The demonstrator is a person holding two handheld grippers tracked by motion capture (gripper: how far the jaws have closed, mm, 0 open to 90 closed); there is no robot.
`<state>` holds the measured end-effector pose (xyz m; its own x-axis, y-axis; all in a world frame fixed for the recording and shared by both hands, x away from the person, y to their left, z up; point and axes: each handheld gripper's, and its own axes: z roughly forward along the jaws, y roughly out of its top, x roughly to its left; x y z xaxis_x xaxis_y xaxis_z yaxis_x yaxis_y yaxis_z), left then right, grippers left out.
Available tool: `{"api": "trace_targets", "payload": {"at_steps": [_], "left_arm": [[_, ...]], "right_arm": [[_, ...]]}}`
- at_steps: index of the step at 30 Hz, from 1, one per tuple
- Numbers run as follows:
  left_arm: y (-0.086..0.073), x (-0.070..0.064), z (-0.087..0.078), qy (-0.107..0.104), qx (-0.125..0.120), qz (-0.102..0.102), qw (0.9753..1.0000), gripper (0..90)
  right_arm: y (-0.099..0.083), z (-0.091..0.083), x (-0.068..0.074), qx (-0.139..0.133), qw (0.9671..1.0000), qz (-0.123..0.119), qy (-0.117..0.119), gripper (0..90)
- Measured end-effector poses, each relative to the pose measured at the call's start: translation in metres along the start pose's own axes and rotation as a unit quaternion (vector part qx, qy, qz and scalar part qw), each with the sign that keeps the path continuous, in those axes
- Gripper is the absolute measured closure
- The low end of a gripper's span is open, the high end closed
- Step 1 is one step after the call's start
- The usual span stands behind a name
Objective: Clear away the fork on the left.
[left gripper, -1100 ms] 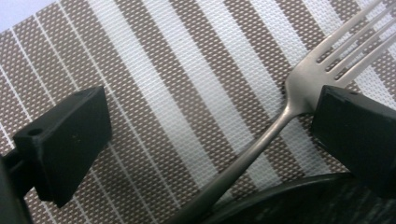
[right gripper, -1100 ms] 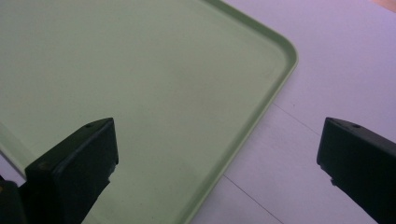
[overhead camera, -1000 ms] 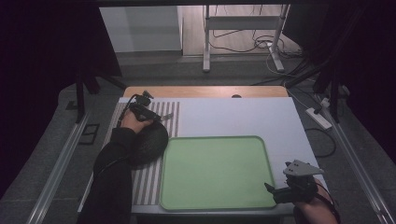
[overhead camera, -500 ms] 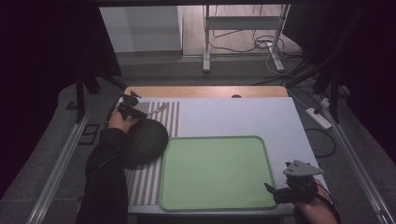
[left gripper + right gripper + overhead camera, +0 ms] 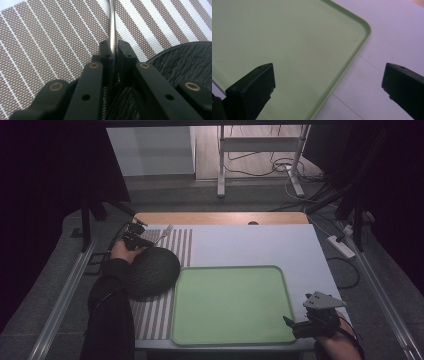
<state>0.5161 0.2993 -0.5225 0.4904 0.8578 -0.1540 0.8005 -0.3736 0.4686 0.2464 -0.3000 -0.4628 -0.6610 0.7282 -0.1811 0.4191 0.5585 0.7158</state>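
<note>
- High view: the left claw [image 5: 136,239] sits at the far left of the counter [image 5: 250,245], over the striped placemat [image 5: 175,245], gripping a slim metal utensil [image 5: 165,232] whose far end points away. Just beside it lies a dark round plate [image 5: 150,270], and the green tray [image 5: 230,305] is bare, likely the spot meant for settings. The right claw [image 5: 305,327] waits at the tray's near right corner.
- Left gripper view: the jaws are pinched tight on the utensil's handle [image 5: 113,32], which runs straight out over the stripes; the plate's rim [image 5: 180,60] lies near on the right.
- Right gripper view: the jaws stand wide apart, holding nothing, straddling the tray's corner [image 5: 364,27], probably ready to steady it.
</note>
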Motion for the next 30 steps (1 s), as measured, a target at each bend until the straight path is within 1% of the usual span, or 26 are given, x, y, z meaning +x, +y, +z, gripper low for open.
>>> {"api": "trace_targets", "payload": {"at_steps": [2, 3, 5, 7, 9, 10, 12, 14, 17, 18, 20, 21, 22, 23, 24, 25, 26, 27, 28, 30], "left_arm": [[0.000, 0.000, -0.003, 0.003, -0.010, -0.004, 0.9999, 82.3], [0.000, 0.001, -0.004, 0.002, -0.011, -0.005, 0.9999, 82.2], [0.001, 0.001, -0.005, 0.010, -0.011, -0.004, 0.9999, 82.2], [0.001, 0.002, -0.005, 0.011, -0.011, -0.005, 0.9999, 82.2], [0.000, 0.003, -0.006, 0.016, -0.012, -0.008, 0.9998, 82.2], [0.000, 0.004, -0.006, 0.014, -0.011, -0.011, 0.9998, 82.2], [-0.002, 0.005, -0.006, 0.016, -0.008, -0.009, 0.9998, 82.3], [-0.003, 0.007, -0.004, 0.016, -0.001, -0.012, 0.9998, 82.2], [-0.004, 0.007, -0.001, 0.017, 0.002, -0.009, 0.9998, 82.1], [-0.003, 0.006, -0.001, 0.022, 0.003, -0.005, 0.9997, 81.9], [-0.001, 0.004, 0.000, 0.035, 0.001, 0.000, 0.9994, 80.5], [0.000, 0.003, 0.001, 0.039, -0.002, 0.000, 0.9992, 78.3], [0.002, 0.002, 0.003, 0.042, -0.002, 0.001, 0.9991, 71.2], [0.004, 0.000, 0.005, 0.047, 0.004, 0.005, 0.9989, 69.0], [0.005, -0.002, 0.006, 0.053, 0.003, 0.013, 0.9985, 69.6], [0.006, -0.003, 0.006, 0.056, 0.004, 0.013, 0.9984, 72.7], [0.008, -0.004, 0.007, 0.056, 0.005, 0.011, 0.9983, 73.6], [0.009, -0.004, 0.007, 0.053, 0.005, 0.007, 0.9986, 76.4], [0.009, -0.004, 0.007, 0.057, 0.005, 0.006, 0.9983, 81.1], [0.008, -0.003, 0.007, 0.055, 0.004, -0.001, 0.9985, 83.1]], "right_arm": [[0.000, 0.000, 0.000, 0.000, 1.0000, 0.000, 0.000, 0.0], [0.000, 0.000, 0.000, 0.000, 1.0000, 0.000, 0.000, 0.0], [0.000, 0.000, 0.000, 0.000, 1.0000, -0.001, 0.000, 0.0], [0.000, 0.000, 0.000, 0.000, 1.0000, -0.001, 0.000, 0.0], [0.000, 0.000, 0.000, 0.001, 1.0000, -0.001, 0.000, 0.0], [0.000, 0.000, 0.000, 0.000, 1.0000, -0.001, 0.000, 0.0], [0.000, 0.000, 0.000, 0.001, 1.0000, 0.000, 0.000, 0.0], [0.000, 0.000, 0.000, 0.000, 1.0000, 0.000, 0.000, 0.0], [0.000, 0.000, 0.000, 0.001, 1.0000, 0.000, 0.000, 0.0], [0.000, 0.000, 0.000, 0.001, 1.0000, -0.001, 0.001, 0.0], [0.000, 0.000, 0.000, 0.001, 1.0000, -0.001, 0.001, 0.0], [0.000, 0.000, 0.000, 0.001, 1.0000, -0.001, 0.001, 0.0], [0.000, 0.000, 0.000, 0.001, 1.0000, -0.001, 0.001, 0.0], [0.000, 0.000, 0.000, 0.002, 1.0000, -0.001, 0.001, 0.0], [0.000, 0.000, 0.000, 0.002, 1.0000, -0.001, 0.001, 0.0], [0.000, 0.000, 0.000, 0.002, 1.0000, -0.001, 0.002, 0.0], [0.000, 0.000, 0.000, 0.002, 1.0000, -0.001, 0.002, 0.0], [0.000, 0.000, 0.000, 0.002, 1.0000, -0.001, 0.002, 0.0], [0.000, 0.000, 0.000, 0.002, 1.0000, -0.001, 0.002, 0.0], [0.000, 0.000, 0.000, 0.002, 1.0000, -0.001, 0.002, 0.0]]}}
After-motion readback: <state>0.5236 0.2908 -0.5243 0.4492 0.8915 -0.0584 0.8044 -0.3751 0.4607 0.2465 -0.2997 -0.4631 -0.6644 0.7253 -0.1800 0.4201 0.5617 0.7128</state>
